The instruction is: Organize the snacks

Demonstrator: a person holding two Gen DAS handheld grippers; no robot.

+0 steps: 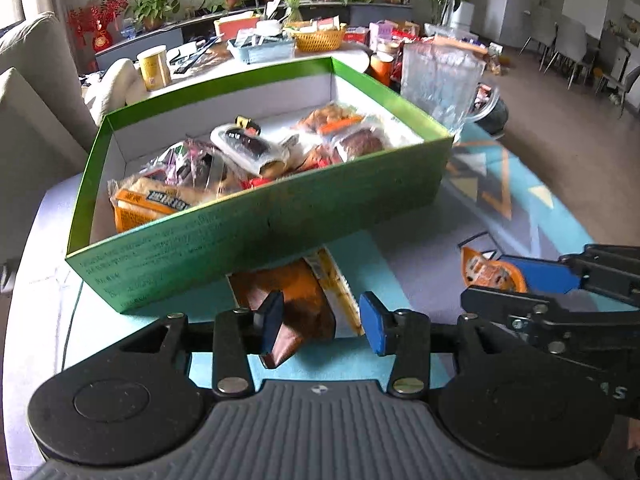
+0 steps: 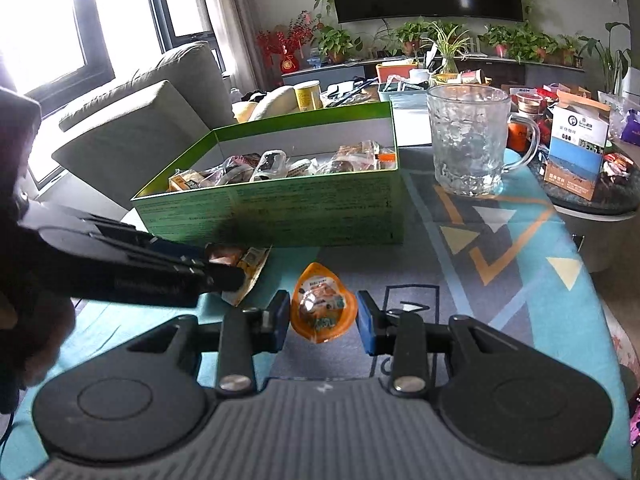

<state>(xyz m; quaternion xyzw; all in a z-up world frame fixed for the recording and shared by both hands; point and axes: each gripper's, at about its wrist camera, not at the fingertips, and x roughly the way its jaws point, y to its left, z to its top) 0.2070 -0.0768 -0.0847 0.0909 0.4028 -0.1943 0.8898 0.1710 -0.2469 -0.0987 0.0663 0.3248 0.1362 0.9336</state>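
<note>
On a patterned cloth (image 2: 500, 240) in front of me stands a green box (image 1: 256, 232), open at the top and partly filled with wrapped snacks (image 1: 240, 152) whose labels are too blurred to read. My left gripper (image 1: 320, 322) has its jaws spread around a brown and yellow packet (image 1: 304, 300) that lies flat on the cloth just before the box; the packet's far end is hidden under the box's shadow and its near corner is covered by the left pad. My right gripper (image 2: 323, 320) is also spread wide, with a small orange jelly cup (image 2: 322, 308) lying between its pads, touching neither. In the right view, the left gripper's body covers most of the packet. A glass mug (image 2: 468, 144) stands beside the box, to its right.
</note>
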